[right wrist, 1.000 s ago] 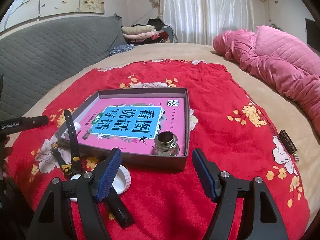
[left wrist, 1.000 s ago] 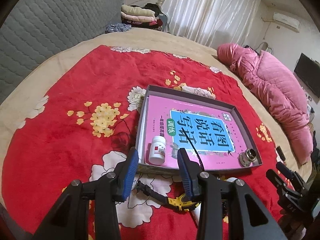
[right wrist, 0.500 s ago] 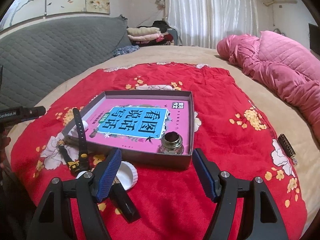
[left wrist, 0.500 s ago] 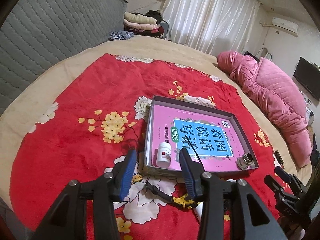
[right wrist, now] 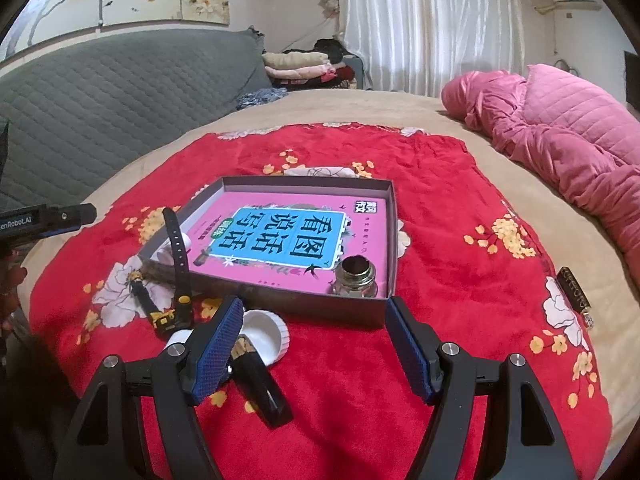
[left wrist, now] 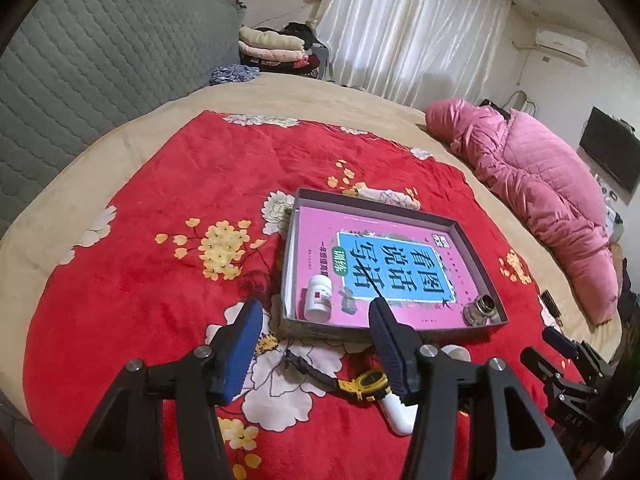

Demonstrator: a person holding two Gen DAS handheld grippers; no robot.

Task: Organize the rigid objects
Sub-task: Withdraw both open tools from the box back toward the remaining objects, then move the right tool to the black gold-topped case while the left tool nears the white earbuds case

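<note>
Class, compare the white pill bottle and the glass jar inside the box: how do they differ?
The pill bottle is white and opaque; the glass jar is clear with a metal neck. The pill bottle lies on its side, while the glass jar stands upright, mouth open. Both rest on the pink book, at opposite near corners of the box.

Pill bottle [left wrist: 318, 297] and ink jar [left wrist: 481, 312] in box [left wrist: 384, 326] on blanket [left wrist: 160, 240]

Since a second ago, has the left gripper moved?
Yes. The left gripper has backed away from the tray, its jaws opening with nothing between them.
</note>
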